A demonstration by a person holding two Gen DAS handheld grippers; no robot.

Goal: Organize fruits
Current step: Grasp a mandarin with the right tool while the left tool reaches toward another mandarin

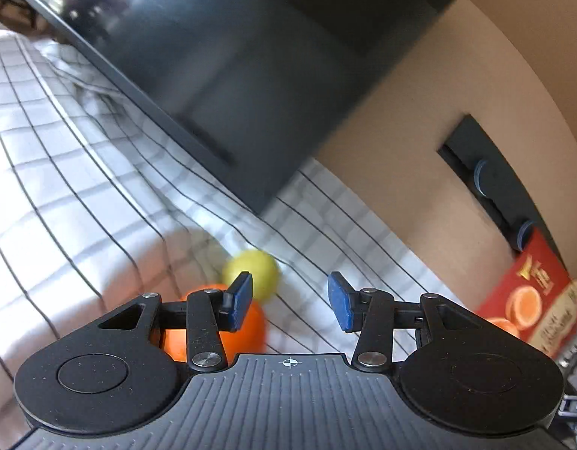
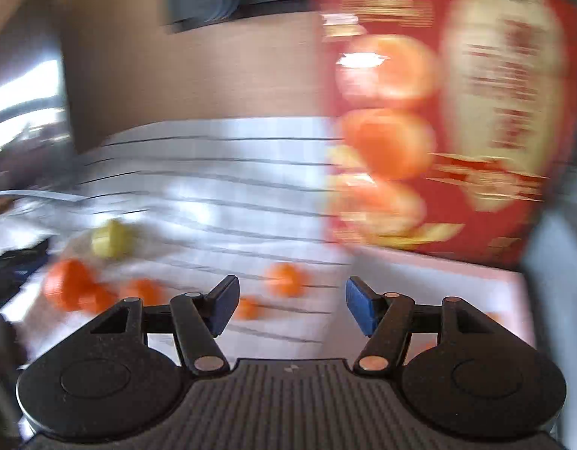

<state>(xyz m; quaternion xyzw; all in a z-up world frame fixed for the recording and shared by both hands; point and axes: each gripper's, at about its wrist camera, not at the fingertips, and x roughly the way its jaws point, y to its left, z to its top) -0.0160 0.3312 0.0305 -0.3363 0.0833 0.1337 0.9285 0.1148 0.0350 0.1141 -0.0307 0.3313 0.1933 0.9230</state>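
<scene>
In the left wrist view my left gripper [image 1: 290, 298] is open over the checked cloth [image 1: 82, 195], nothing between its blue pads. An orange [image 1: 251, 332] lies behind its left finger, and a yellow-green fruit [image 1: 260, 270] sits just beyond it. The right wrist view is blurred. My right gripper [image 2: 290, 305] is open and empty. Ahead of it lie small oranges [image 2: 286, 279], one more [image 2: 247, 307] near its left finger. Further left are larger oranges [image 2: 65, 283] and a yellow fruit [image 2: 110, 238].
A red box printed with oranges [image 2: 457, 112] stands at the right, also seen in the left wrist view as the red box [image 1: 528, 296]. A white tray [image 2: 438, 281] lies below it. A dark monitor [image 1: 213, 75] stands on the cloth before a tan wall [image 1: 419, 112].
</scene>
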